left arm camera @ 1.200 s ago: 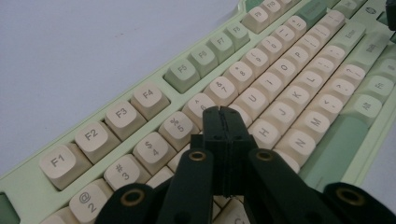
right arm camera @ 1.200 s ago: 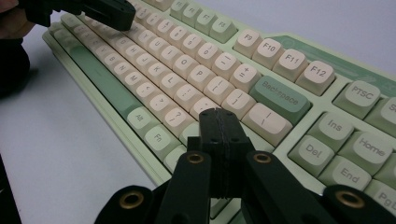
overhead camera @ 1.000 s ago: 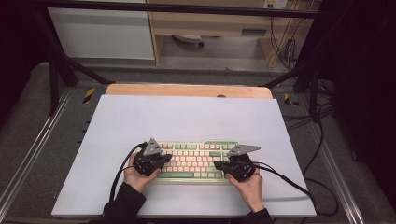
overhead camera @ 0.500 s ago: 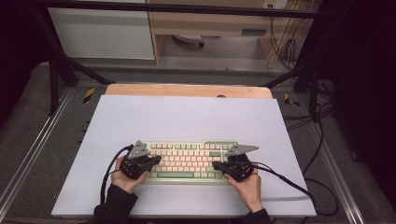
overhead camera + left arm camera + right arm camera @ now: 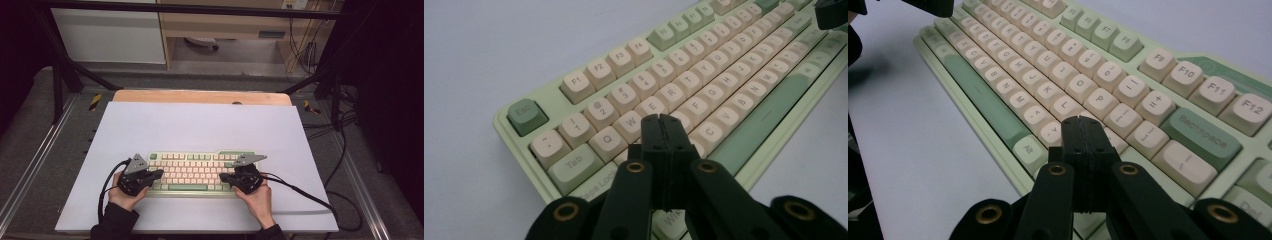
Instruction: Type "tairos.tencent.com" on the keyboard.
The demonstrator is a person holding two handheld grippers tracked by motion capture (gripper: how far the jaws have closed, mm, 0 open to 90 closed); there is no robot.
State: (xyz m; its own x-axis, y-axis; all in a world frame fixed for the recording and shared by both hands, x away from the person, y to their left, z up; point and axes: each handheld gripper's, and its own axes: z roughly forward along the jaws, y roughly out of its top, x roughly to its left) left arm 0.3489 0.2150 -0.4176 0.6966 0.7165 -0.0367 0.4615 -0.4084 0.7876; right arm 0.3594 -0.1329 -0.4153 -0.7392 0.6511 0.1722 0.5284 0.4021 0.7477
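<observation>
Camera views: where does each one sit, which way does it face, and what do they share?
High view: above the person's side, looking forward and down on the table; both hands, left gripper and right gripper at the keyboard.
Left gripper view: on the left gripper, looking along its shut jaws over the Q-W-E keys.
Right gripper view: on the right gripper, jaws shut, facing the L-P keys.
All three share the keyboard.

A wide white sheet (image 5: 200,125) covers the table. Beyond its far edge runs a bare wooden strip (image 5: 200,96). Past that strip stands a pale cabinet (image 5: 112,35). Right of the sheet, black cables (image 5: 345,165) trail over the grey floor.
</observation>
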